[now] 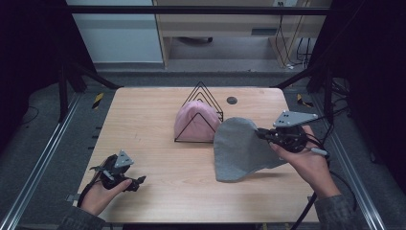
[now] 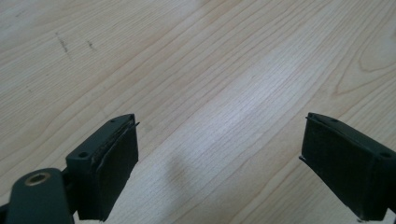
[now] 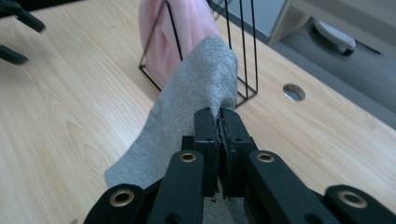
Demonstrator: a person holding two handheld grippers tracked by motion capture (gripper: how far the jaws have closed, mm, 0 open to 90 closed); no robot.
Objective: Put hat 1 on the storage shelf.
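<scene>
The right gripper (image 1: 262, 134) is clenched on the edge of a grey cloth (image 1: 239, 151), which hangs from it with its lower part touching the worktop (image 1: 143, 124). It is held high, probably so the cloth can go into the black wire rack (image 1: 200, 115) just to the left, where a pink cloth (image 1: 191, 122) already stands. The left gripper (image 1: 139, 182) rests at the near left, jaws apart and grasping nothing, likely waiting out of the way.
</scene>
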